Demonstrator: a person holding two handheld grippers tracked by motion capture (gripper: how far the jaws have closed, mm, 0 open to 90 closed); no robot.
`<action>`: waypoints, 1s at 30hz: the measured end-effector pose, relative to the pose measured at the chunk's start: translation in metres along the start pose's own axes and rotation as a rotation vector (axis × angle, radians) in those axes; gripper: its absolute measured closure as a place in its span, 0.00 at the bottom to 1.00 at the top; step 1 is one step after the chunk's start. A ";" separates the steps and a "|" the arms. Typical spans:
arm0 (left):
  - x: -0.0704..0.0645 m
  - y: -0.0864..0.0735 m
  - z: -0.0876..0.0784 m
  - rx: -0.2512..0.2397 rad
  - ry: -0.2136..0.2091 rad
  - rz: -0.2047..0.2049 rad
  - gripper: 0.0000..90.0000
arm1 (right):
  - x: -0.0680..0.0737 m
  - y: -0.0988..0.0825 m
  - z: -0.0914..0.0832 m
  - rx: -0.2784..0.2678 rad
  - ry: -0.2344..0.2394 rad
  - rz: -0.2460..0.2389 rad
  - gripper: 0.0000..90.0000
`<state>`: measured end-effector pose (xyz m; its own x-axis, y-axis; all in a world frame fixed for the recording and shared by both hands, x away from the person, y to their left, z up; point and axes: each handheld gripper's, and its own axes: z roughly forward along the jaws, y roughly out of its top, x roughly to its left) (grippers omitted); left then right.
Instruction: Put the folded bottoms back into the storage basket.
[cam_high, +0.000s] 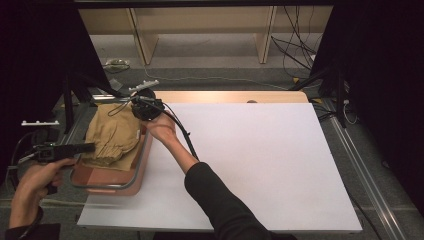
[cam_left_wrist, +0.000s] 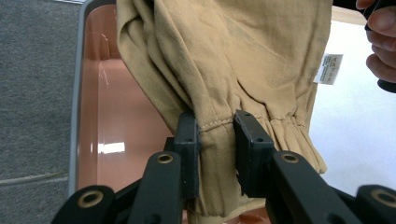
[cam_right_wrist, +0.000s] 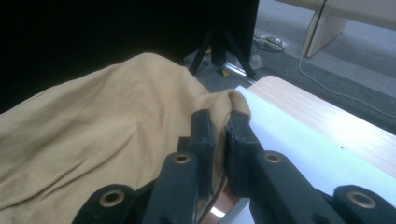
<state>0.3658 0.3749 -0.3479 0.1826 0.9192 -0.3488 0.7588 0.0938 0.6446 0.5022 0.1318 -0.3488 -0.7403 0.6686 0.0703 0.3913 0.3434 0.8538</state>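
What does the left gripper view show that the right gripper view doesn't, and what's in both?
Left gripper view alone: the inside of the pink bin, a white care label on the tan garment, and the left gripper shut on its gathered hem. Right gripper view alone: the right gripper shut on a fold, the table's wooden edge, a tripod. Both share the garment and the white table cover.

I see tub (cam_high: 131, 181) at counter's (cam_high: 260, 165) left edge, overhanging white sheet's (cam_high: 280, 150) left border. Garment (cam_high: 112, 135) heaped in tub, far end spilling over rim. My left gripper (cam_high: 82, 148) at tub's near-left side, fingers (cam_left_wrist: 189, 140) either side of gathered cuff (label (cam_left_wrist: 329, 69) hangs right of it). My right gripper (cam_high: 145, 107) at tub's far end, fabric fold between fingers (cam_right_wrist: 205, 135). Shelving (cam_high: 200, 30) on floor beyond counter.
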 end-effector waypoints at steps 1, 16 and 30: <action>0.000 0.000 0.000 0.001 0.001 -0.001 0.81 | 0.000 0.000 0.000 0.001 0.001 0.000 0.93; 0.002 -0.001 0.002 0.015 0.016 0.003 0.81 | 0.003 -0.003 0.004 0.007 0.004 -0.001 0.93; 0.005 -0.003 0.004 0.027 0.022 0.001 0.81 | 0.006 -0.005 0.008 0.012 0.009 -0.003 0.93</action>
<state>0.3674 0.3776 -0.3541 0.1703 0.9274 -0.3331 0.7754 0.0825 0.6261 0.5000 0.1396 -0.3562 -0.7465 0.6614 0.0720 0.3952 0.3537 0.8478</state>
